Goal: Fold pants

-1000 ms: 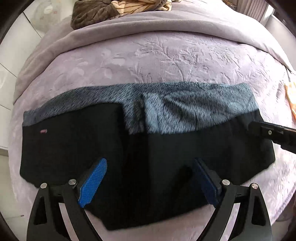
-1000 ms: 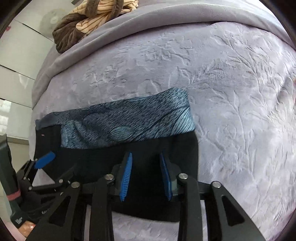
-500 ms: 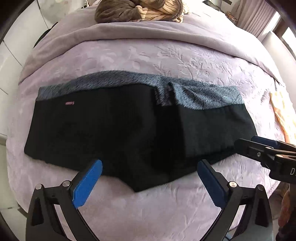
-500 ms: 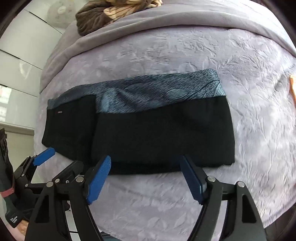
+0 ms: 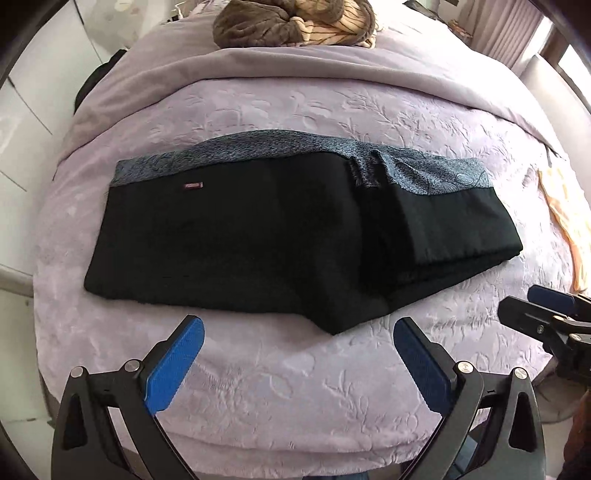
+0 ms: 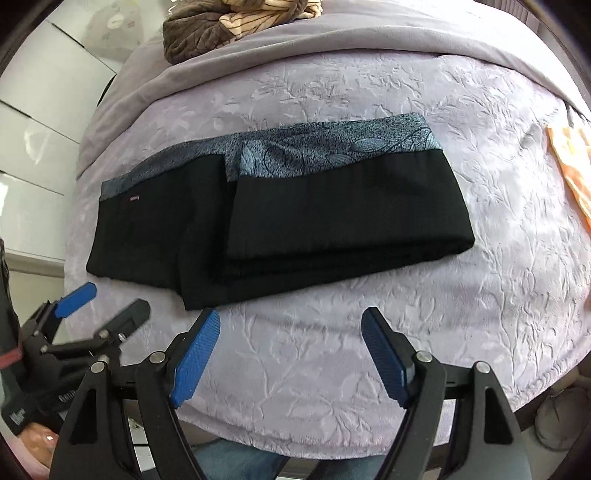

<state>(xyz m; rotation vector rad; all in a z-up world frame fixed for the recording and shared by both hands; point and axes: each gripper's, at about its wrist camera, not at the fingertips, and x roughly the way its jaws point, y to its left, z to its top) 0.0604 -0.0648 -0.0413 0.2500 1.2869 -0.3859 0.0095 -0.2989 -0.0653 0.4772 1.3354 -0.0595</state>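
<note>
Black pants (image 5: 258, 236) with a blue-grey patterned waistband (image 6: 332, 147) lie folded flat on the lilac embossed bedspread (image 5: 295, 387). Their right half is stacked in layers, and a small red label shows near the left end. My left gripper (image 5: 297, 330) hovers just in front of the pants' near edge, open and empty. My right gripper (image 6: 291, 317) also hangs in front of the pants (image 6: 332, 214), open with only bedspread between its blue pads. Each gripper appears in the other's view: the right gripper (image 5: 535, 306) at the right edge, the left gripper (image 6: 99, 306) at the lower left.
A heap of brown and striped clothes (image 5: 295, 26) lies at the far end of the bed. An orange cloth (image 6: 572, 166) rests at the right edge. White cabinets (image 6: 44, 110) stand to the left. The bed's front edge and a person's jeans (image 6: 236, 458) are below.
Both grippers have drawn back off the pants toward the bed's near edge and risen. The right jaws went from nearly shut to wide; the left widened. The pants stay on the bed.
</note>
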